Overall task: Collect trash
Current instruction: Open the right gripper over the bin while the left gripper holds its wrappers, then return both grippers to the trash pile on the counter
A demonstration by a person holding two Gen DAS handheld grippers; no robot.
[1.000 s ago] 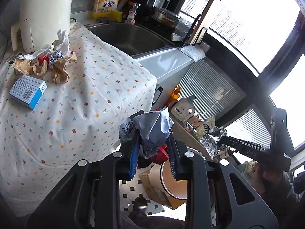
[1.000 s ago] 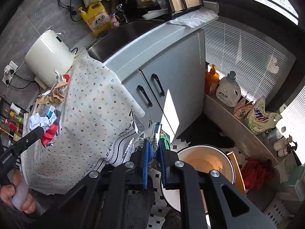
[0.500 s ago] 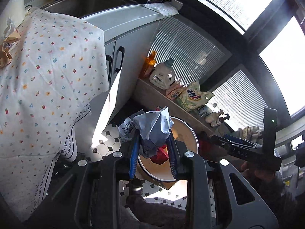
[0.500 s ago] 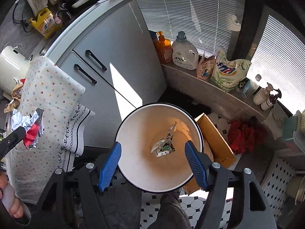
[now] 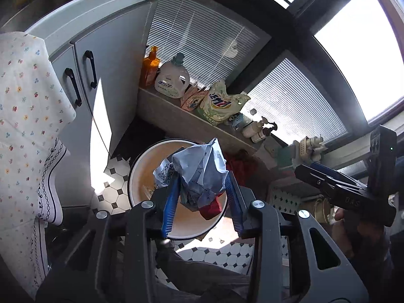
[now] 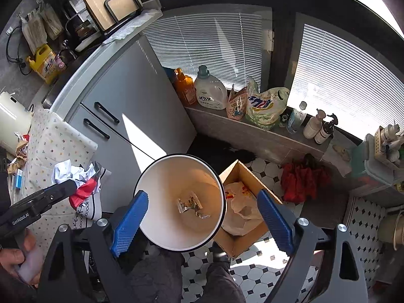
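The left tongs (image 5: pixel 202 199) are gripping a crumpled wad of trash (image 5: pixel 199 174), pale blue paper with a printed wrapper and a red scrap hanging from its underside, and holding it over the white bin (image 5: pixel 131 176) that stands on the tiled floor (image 5: pixel 227 252). In the right wrist view the wad appears to the left of the bin, beside the draped flowered cloth (image 6: pixel 58 136) covering the table. The right tongs (image 6: pixel 202 219) are standing wide, gripping nothing, and looking straight down into the bin, where a foil wrapper (image 6: pixel 192 204) is lying at the bottom. A cardboard box (image 6: pixel 242 176) with a plastic bag inside sits just to the right of the bin.

The wad looks very light, soft and springy; it is likely to puff out and shed its loose pieces, the red scrap above all, once the squeeze eases. It is best held across its bulky middle, as it is being held now, and let go only when directly above the bin's mouth so that stray bits are falling inside.
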